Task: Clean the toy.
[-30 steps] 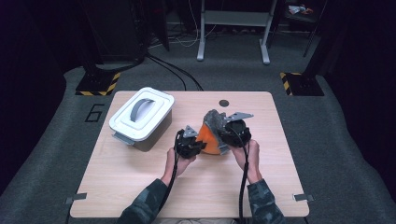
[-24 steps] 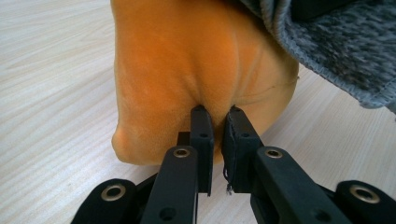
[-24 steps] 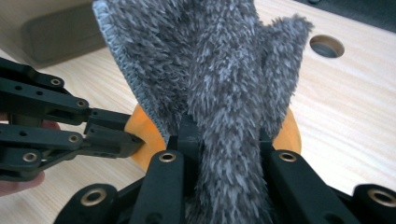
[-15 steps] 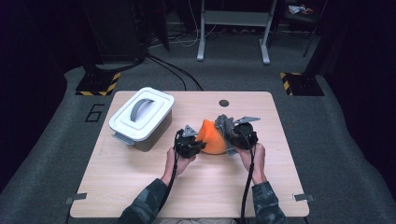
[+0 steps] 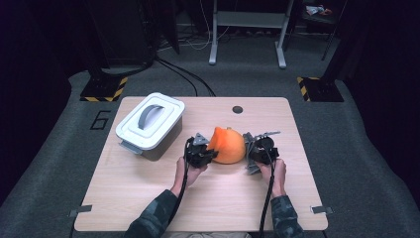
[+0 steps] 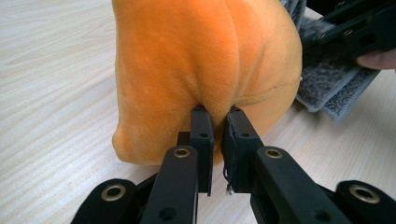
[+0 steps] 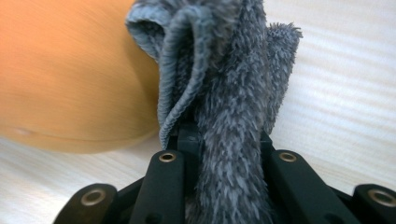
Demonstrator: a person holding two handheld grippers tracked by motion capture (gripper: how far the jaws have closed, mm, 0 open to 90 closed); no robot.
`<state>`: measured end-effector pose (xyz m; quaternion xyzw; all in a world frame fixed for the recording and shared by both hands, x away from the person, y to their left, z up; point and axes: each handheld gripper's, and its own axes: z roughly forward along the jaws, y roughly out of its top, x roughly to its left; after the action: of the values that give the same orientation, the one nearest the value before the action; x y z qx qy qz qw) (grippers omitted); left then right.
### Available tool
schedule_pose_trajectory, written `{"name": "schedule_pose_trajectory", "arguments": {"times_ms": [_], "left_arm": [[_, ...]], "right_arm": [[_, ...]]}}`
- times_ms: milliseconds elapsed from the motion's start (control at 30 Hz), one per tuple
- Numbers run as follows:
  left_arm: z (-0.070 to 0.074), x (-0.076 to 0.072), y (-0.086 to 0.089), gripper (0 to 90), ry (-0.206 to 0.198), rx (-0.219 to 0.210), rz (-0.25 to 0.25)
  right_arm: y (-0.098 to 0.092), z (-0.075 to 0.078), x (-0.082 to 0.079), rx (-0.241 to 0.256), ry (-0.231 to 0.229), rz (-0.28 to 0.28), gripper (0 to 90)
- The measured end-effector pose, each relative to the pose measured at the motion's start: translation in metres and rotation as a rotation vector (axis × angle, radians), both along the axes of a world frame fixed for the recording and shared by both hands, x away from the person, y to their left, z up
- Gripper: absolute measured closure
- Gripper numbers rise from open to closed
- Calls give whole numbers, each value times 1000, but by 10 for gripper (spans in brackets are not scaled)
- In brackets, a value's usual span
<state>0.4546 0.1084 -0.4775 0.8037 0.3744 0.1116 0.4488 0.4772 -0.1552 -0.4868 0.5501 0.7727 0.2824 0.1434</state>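
An orange plush toy (image 5: 228, 145) rests mid-table between my two grippers. My left gripper (image 5: 209, 155) is at its left side, and in the left gripper view the jaws (image 6: 217, 114) are shut on a pinch of the orange plush (image 6: 205, 60). My right gripper (image 5: 250, 151) is at the toy's right side. In the right gripper view it (image 7: 226, 135) is shut on a grey fuzzy cloth (image 7: 229, 84) that stands bunched above the jaws, next to the orange plush (image 7: 70, 79). The grey cloth (image 6: 327, 84) hangs beside the toy in the left gripper view.
A white box with a closed lid and grey handle (image 5: 150, 125) stands at the table's back left. A small dark hole (image 5: 237, 109) marks the wooden table (image 5: 148, 198) near its far edge. Bare wood lies in front of the hands and to the right.
The grey cloth that lay over the orange toy has been drawn off to the right by my right gripper. The toy now shows bare, and the left gripper still holds it.
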Motion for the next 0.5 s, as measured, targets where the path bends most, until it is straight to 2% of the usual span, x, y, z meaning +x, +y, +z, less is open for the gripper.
{"name": "schedule_pose_trajectory", "arguments": {"times_ms": [167, 267, 367, 433, 500], "left_arm": [[0, 0, 1, 830, -2, -3, 3], [0, 1, 1, 830, 2, -3, -2], [0, 1, 1, 829, 1, -4, -1], [0, 1, 2, 827, 2, -8, -1], [0, 1, 2, 825, 2, -8, 1]], "right_arm": [[-5, 6, -4, 0, -20, -13, 742], [-7, 26, -13, 7, -92, -6, 742], [2, 52, -24, 15, -165, 30, 742], [11, 62, -28, 30, -187, 68, 742], [22, 67, -28, 13, -195, 106, 742]]}}
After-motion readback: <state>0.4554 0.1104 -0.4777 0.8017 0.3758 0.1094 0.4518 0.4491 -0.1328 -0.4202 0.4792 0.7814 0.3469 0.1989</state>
